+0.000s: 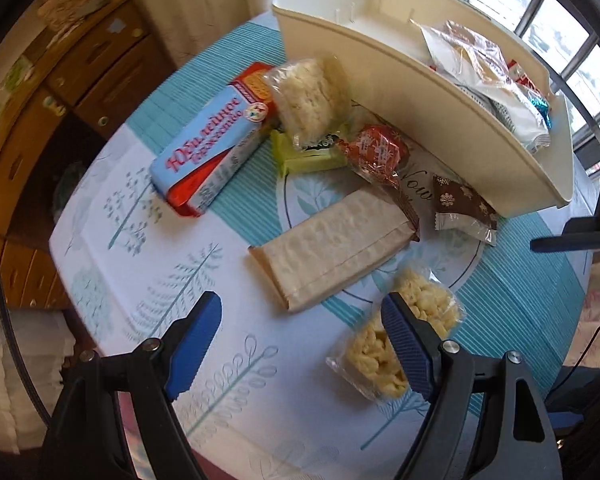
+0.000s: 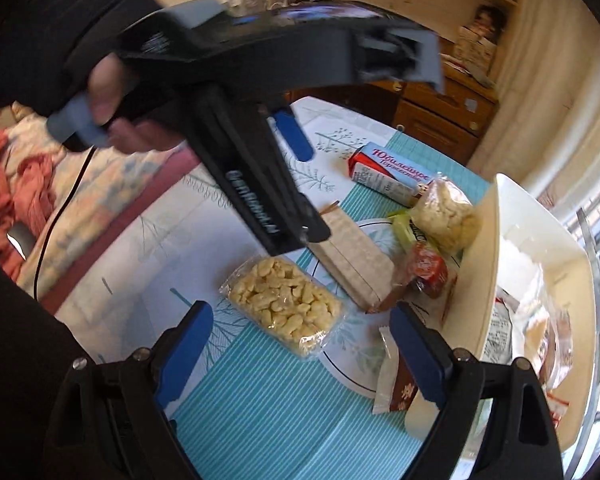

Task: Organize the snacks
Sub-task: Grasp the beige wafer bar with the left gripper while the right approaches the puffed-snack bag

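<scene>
Crinkly clear-wrapped puffed-corn bar [image 2: 286, 306] on striped tablecloth [image 2: 260, 400]

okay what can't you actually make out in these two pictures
- Bin contents: both views, wall hides the lower packets.
- Brown snowflake packet: right wrist view, the gripper finger covers part.
- Tan packet: right wrist view, left gripper's body hides its far end.
- That body: motion-blurred.

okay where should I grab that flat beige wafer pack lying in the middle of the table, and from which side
Probably take the beige wafer pack across its narrow width near the middle, coming straight down from above. It lies flat on the tablecloth, long and thin, with both long edges exposed. Its far end tucks against the red candy wrapper, so avoid that end. The left gripper is open and nearest.
</scene>
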Demonstrator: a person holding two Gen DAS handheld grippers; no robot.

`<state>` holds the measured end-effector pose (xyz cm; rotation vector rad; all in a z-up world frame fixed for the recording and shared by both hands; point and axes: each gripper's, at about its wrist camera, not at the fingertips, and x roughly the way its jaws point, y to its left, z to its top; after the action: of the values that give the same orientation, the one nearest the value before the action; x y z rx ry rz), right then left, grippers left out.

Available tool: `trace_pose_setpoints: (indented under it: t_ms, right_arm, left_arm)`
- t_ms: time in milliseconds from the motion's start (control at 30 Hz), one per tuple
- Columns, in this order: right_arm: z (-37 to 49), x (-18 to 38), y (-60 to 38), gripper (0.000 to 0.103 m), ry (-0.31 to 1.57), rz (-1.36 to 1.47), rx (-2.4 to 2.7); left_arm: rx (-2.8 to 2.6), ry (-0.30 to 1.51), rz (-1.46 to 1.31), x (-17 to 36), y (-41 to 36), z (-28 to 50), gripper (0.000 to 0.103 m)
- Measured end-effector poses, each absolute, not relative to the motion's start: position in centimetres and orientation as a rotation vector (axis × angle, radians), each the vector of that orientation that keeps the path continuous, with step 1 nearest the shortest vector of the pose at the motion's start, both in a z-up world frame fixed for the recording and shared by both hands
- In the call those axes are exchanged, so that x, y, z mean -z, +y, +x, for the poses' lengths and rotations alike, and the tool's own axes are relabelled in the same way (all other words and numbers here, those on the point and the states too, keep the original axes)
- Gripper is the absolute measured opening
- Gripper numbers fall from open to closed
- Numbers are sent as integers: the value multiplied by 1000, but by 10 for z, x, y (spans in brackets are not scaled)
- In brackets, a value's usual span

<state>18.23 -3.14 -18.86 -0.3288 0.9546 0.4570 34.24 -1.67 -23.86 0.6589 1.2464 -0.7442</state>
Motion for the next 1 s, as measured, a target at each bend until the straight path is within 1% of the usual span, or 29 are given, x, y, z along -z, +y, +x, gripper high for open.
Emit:
trace_pose_setpoints:
  t_ms: [200, 567, 633, 1000]
  right_arm:
    - [196, 210, -23, 91, 1011, -371, -514]
    - [219, 242, -12, 91, 1125, -344, -584]
    - [221, 246, -9, 91, 1144, -346, -596]
    - [229, 259, 0, 93, 1132, -371, -579]
  left_arm:
    - [823, 1266, 746, 264, -39, 358, 81]
    - [1024, 1347, 810, 289, -69, 366, 81]
    - [1029, 1337, 821, 293, -73, 368, 85]
    - [1040, 1351, 785, 310, -110, 393, 86]
